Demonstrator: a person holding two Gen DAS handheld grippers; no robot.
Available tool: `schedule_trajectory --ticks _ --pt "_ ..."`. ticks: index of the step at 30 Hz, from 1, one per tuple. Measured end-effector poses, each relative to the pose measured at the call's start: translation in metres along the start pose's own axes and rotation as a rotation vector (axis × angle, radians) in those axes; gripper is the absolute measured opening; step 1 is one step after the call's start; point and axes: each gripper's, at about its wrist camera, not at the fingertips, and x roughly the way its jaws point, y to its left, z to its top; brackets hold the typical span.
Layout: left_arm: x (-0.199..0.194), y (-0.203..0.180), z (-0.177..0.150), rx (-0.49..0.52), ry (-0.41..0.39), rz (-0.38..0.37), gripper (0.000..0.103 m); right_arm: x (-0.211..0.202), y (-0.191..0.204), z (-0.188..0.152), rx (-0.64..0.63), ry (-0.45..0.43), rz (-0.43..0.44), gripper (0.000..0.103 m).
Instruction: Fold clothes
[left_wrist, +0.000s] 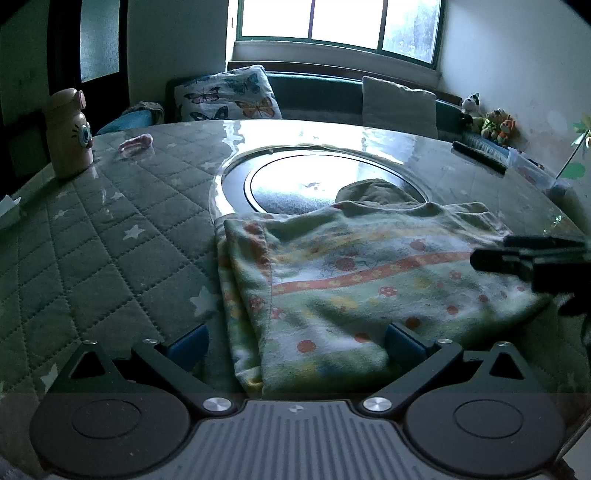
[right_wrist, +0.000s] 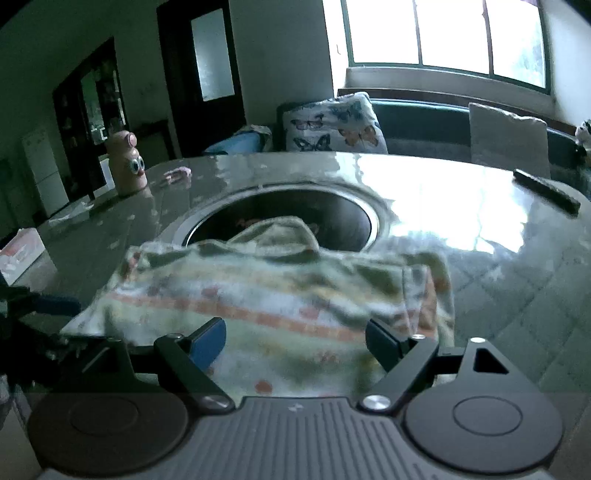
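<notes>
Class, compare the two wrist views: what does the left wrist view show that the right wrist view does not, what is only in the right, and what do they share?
Only the left wrist view shows the toy animals on the right and the right tongs over the garment.

Only the right wrist view shows the white box at the table's left edge and the dark cabinet.

Both show the patterned garment lying folded on the table, the pink bottle, the butterfly pillow and the window.

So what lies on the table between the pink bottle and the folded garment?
In the left wrist view, only bare quilted cover lies between the pink bottle and the garment; a small pink item sits further back.
</notes>
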Motion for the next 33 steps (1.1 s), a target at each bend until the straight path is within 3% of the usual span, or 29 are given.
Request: schedule_trajectory --ticks 17,33 --pt "-0.002 0.001 0.005 -0.002 0.006 0.004 0.103 0.038 -0.042 0.021 0.077 0.036 -0.05 0.08" --pt "-0.009 0.008 0.01 -0.03 -0.022 0.038 0.103 0.008 0.032 -0.004 -0.157 0.003 0.035 0.085"
